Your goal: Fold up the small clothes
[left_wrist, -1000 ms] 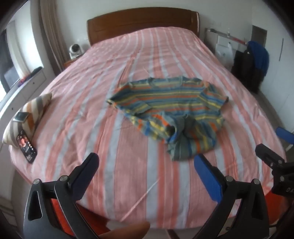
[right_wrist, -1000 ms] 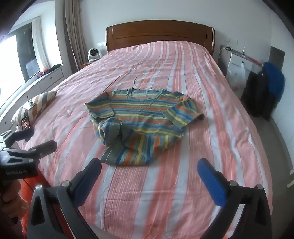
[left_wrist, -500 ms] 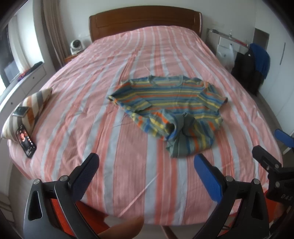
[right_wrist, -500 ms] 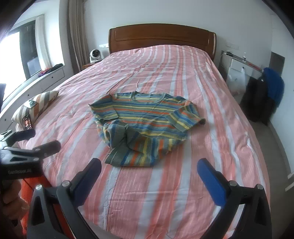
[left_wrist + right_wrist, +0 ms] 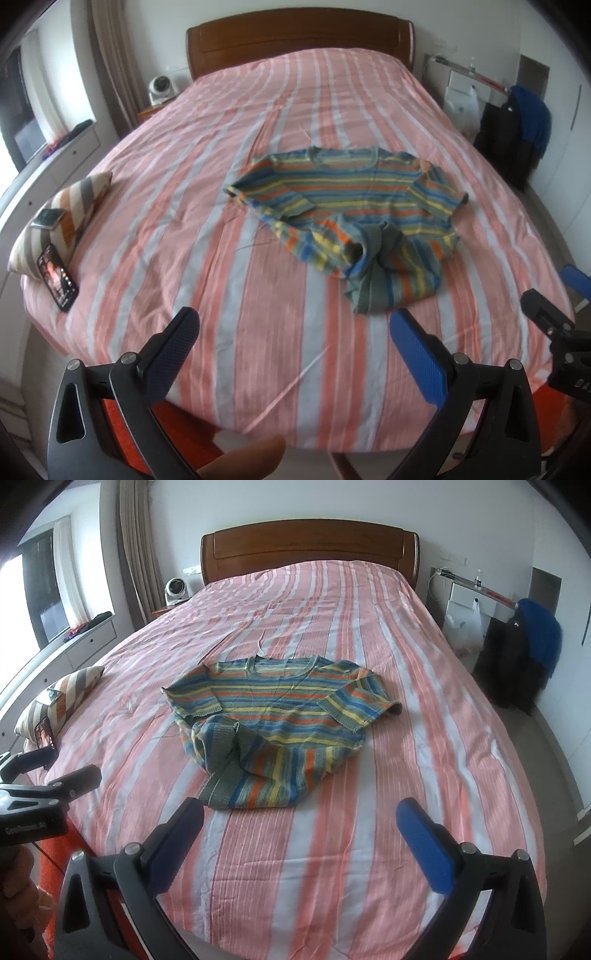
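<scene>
1. Left wrist view: my left gripper [image 5: 291, 332] hangs wide open, empty, above the bed's [image 5: 147, 206] foot edge. The striped sweater [image 5: 354, 218] lies mid-bed, hem bunched; pinching there risks catching two layers.
2. Right wrist view: my right gripper [image 5: 299, 825] gapes empty too; the sweater's sleeve [image 5: 356, 699] is already crossed over and could drag loose.

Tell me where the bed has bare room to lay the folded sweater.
Free: the wide stretch between the sweater and the headboard; the strip along the bed's right edge; the near band between sweater hem and both open grippers, left and right. Crowded: the left edge, with pillow and phone.
</scene>
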